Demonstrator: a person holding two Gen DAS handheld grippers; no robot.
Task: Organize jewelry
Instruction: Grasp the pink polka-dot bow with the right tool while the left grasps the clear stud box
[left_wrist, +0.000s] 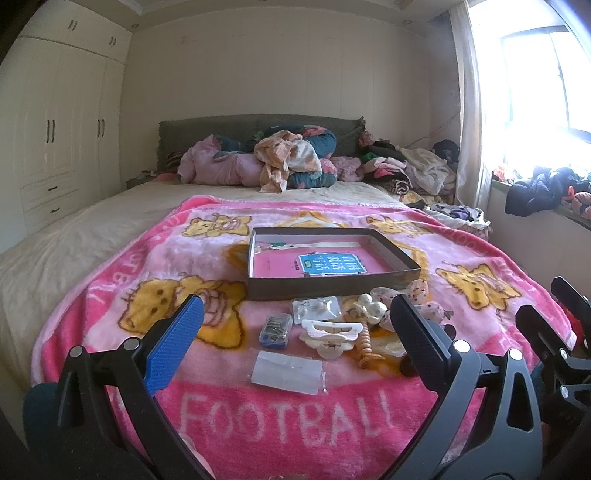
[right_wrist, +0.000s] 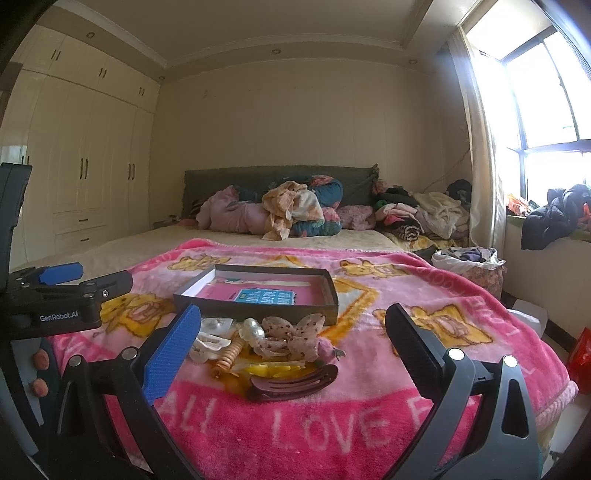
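The task is hardly begun: the hair clips (right_wrist: 280, 354) and small packets (left_wrist: 288, 371) lie in a heap on the blanket (left_wrist: 110, 266), just before the box (left_wrist: 369, 277), which holds none of them. The left claw (left_wrist: 295, 343) and the right claw (right_wrist: 293, 343) both stand wide apart, holding nothing.

A shallow brown cardboard box (left_wrist: 332, 273), open and pink-lined, sits mid-blanket on the bed. Just before its near wall lie a small blue clear-lidded case (left_wrist: 275, 330), a white hair claw clip (left_wrist: 330, 332), a pearl-white bow (left_wrist: 367, 308), spotted fabric bows (right_wrist: 291, 338), an orange coiled tie (right_wrist: 229, 356), a dark brown comb clip (right_wrist: 291, 384) and a flat clear plastic pouch (left_wrist: 286, 371) nearest the bed's foot.
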